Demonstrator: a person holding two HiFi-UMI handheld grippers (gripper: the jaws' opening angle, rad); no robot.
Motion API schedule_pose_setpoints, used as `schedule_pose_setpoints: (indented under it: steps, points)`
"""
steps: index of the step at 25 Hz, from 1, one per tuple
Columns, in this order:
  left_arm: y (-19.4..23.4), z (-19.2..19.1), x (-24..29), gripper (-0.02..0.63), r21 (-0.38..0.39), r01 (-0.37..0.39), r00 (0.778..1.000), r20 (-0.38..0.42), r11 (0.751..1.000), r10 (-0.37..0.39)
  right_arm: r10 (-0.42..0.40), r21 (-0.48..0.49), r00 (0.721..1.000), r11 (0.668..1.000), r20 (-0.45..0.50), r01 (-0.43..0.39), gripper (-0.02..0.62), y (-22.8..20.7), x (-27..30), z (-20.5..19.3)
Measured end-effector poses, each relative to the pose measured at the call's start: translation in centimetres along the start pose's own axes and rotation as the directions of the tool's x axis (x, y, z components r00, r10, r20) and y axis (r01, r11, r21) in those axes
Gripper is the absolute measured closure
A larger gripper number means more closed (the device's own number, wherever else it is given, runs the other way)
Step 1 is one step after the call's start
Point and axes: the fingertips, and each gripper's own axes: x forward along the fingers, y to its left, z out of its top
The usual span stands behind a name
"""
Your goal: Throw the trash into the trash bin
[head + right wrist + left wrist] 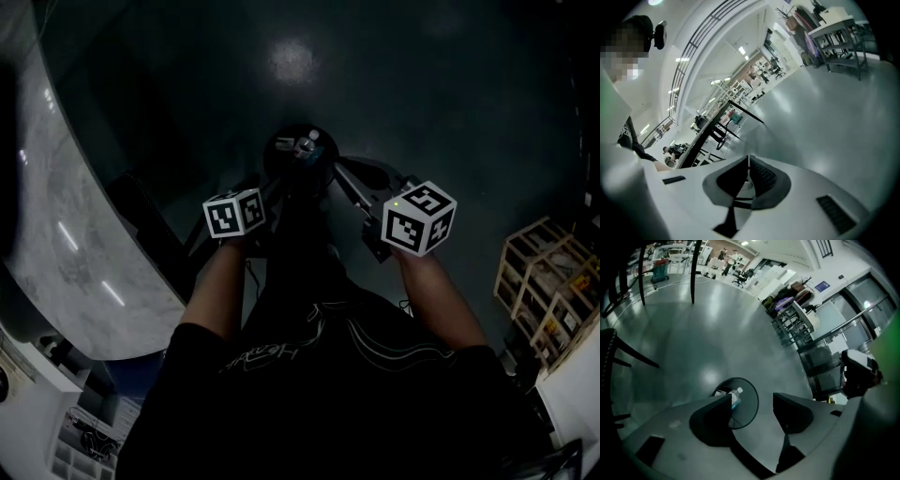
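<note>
Bottle (736,397) lies in the bin (748,409); your left gripper (752,397) gapes empty above it, your right gripper (748,159) is closed on nothing.

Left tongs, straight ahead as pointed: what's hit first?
Probably the trash bin, near its right rim; a bottle lies inside. Depth unclear: they might miss and meet the floor.

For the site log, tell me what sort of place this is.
Probably a big open-plan office or lab hall: wide polished floor, loaded metal shelving, and office chairs far off.
</note>
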Motion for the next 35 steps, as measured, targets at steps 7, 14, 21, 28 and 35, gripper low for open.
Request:
schedule_pose_setpoints:
  steps: [7, 14, 21, 28, 35]
  points:
    - [-5.8, 3.8, -8.7, 0.519, 0.079, -0.049, 0.960, 0.277, 0.996, 0.026, -0.003, -0.159, 0.999, 0.987, 0.049, 0.011, 0.555, 3.5, -6.7, 0.9]
    - [-19.7, 1.6, -20.3, 0.599, 0.344, 0.123, 0.882, 0.393, 0.931, -0.261, 0.027, -0.436, 0.989, 0.899, 0.145, 0.039, 0.554, 11.5, -18.1, 2.3]
    - [-34.4, -2.7, -33.2, 0.600, 0.587, 0.166, 0.752, 0.445, 0.793, -0.487, 0.091, -0.555, 0.942, 0.824, 0.323, 0.111, 0.554, 21.4, -30.2, 2.5]
    - [-42.6, -7.5, -42.2, 0.600, 0.668, 0.188, 0.628, 0.482, 0.720, -0.611, 0.285, -0.645, 0.904, 0.764, 0.318, -0.014, 0.554, 31.1, -37.4, -0.3]
    - [-47.0, -10.4, -46.0, 0.600, 0.760, 0.061, 0.607, 0.487, 0.647, -0.629, 0.366, -0.651, 0.858, 0.757, 0.360, -0.050, 0.555, 34.3, -41.3, -1.0]
